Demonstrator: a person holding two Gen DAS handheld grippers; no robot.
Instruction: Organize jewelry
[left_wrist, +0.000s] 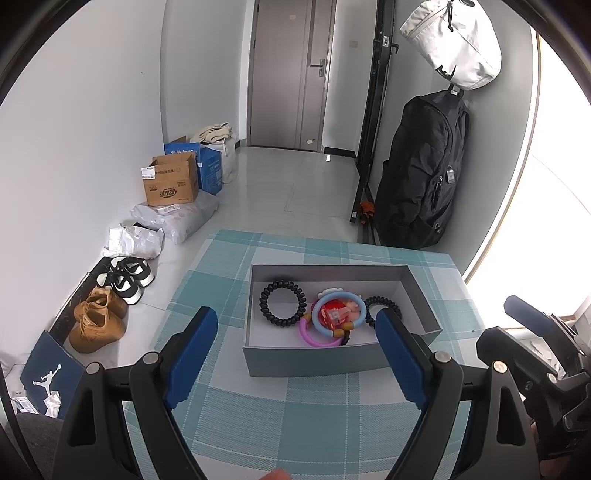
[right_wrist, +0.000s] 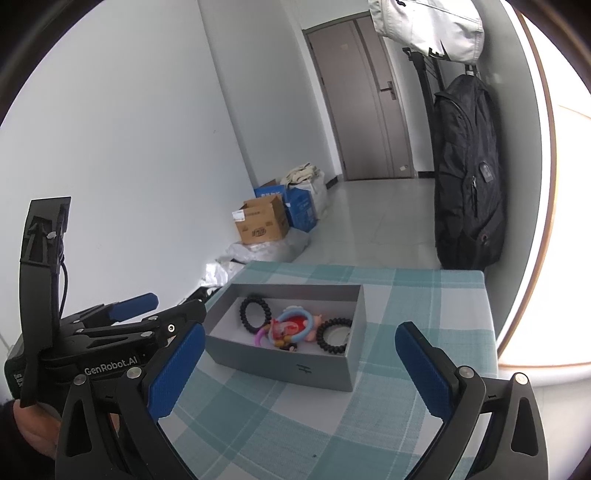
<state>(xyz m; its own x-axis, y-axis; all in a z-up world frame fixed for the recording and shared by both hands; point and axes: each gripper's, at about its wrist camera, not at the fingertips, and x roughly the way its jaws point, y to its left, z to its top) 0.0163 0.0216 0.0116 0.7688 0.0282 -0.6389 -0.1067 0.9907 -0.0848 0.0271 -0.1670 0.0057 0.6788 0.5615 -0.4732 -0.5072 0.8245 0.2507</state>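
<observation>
A grey open box (left_wrist: 258, 354) (right_wrist: 258, 360) sits on a teal checked tablecloth. Inside lie a black coil hair tie (left_wrist: 282, 303) (right_wrist: 255, 313) at the left, a second black coil tie (left_wrist: 384, 304) (right_wrist: 334, 335) at the right, and between them a blue ring (left_wrist: 338, 314) (right_wrist: 293, 326), a pink ring (left_wrist: 314, 336) (right_wrist: 259, 336) and a red and pink toy piece (left_wrist: 341, 311). My left gripper (left_wrist: 297, 328) is open and empty, just in front of the box. My right gripper (right_wrist: 299, 345) is open and empty, in front of the box.
The tablecloth (left_wrist: 295, 413) covers a small table. On the floor at the left are shoes (left_wrist: 99, 319), cardboard boxes (left_wrist: 171, 182) and plastic bags (left_wrist: 177, 218). A black backpack (left_wrist: 424, 173) and a white bag (left_wrist: 450, 40) hang at the right. A door (left_wrist: 291, 74) is behind.
</observation>
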